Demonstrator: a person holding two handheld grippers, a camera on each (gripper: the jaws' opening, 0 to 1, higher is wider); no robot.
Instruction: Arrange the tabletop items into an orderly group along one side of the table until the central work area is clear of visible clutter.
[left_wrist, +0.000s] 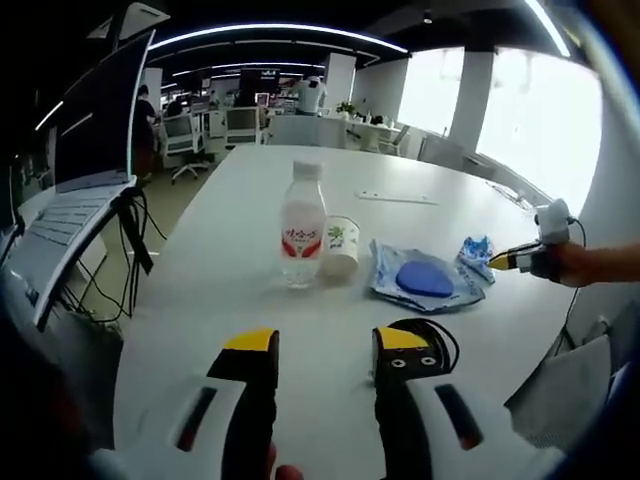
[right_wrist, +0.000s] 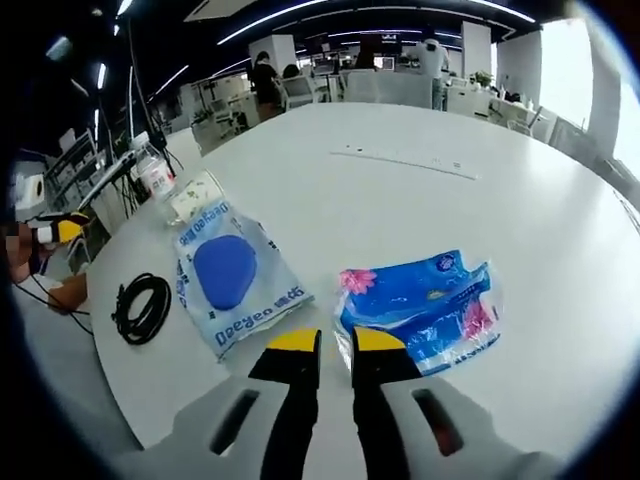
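A clear bottle (left_wrist: 303, 225) with a red label stands mid-table, and a paper cup (left_wrist: 340, 245) lies on its side against it. To the right lie a blue packet with a blue disc (left_wrist: 420, 278) and a blue tissue packet (left_wrist: 476, 255). My left gripper (left_wrist: 325, 345) hovers open over bare table, near a black cable coil (left_wrist: 440, 335). A hand holds my right gripper (left_wrist: 510, 262) at the tissue packet. In the right gripper view my right gripper (right_wrist: 335, 342) has its jaws close together with a narrow gap, at the near corner of the tissue packet (right_wrist: 420, 300).
A laptop (left_wrist: 90, 180) stands on a raised stand beyond the table's left edge. A thin white strip (left_wrist: 395, 197) lies far across the white table (left_wrist: 230, 200). The blue disc packet (right_wrist: 232, 275), cable coil (right_wrist: 140, 305), bottle (right_wrist: 155, 175) and cup (right_wrist: 195, 195) line one table edge.
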